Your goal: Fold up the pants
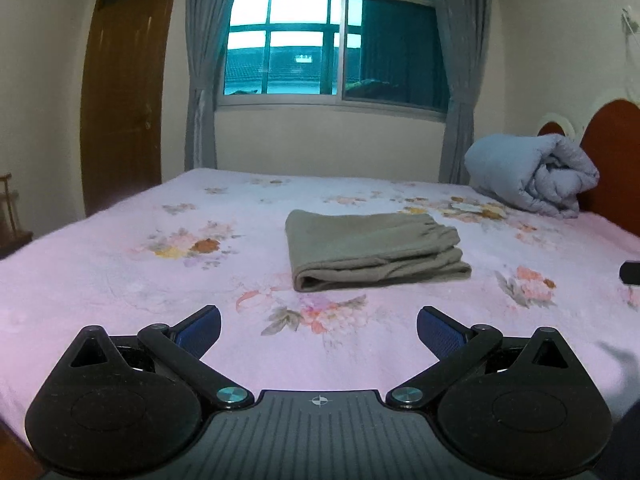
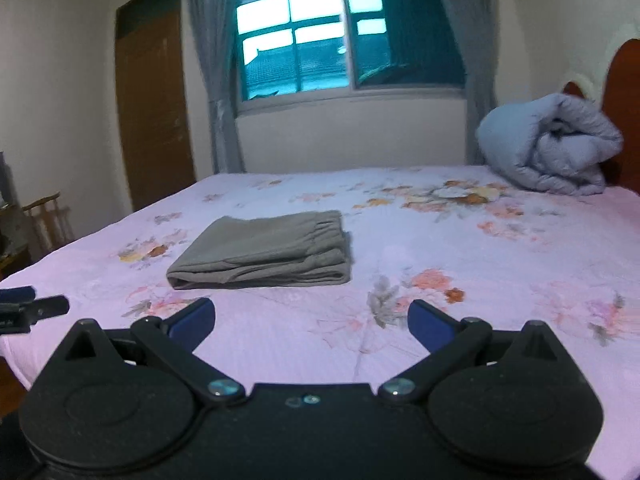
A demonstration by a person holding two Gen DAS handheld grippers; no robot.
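Grey-brown pants (image 1: 372, 250) lie folded into a compact rectangle on the pink floral bed, the elastic waistband on top at the far right; they also show in the right wrist view (image 2: 264, 250). My left gripper (image 1: 319, 326) hovers open over the sheet, short of the pants, nothing between its blue pads. My right gripper (image 2: 311, 320) is open too, back from the pants and to their right. The left gripper's tip (image 2: 32, 308) shows at the left edge of the right wrist view, and a dark tip of the right gripper (image 1: 631, 273) at the right edge of the left wrist view.
A rolled blue-grey quilt (image 1: 532, 172) sits at the far right by the red-brown headboard (image 1: 616, 160). Beyond the bed (image 1: 100, 272) are a curtained window (image 1: 332, 40) and a wooden door (image 1: 120, 92). A wooden chair (image 2: 46, 216) stands left of the bed.
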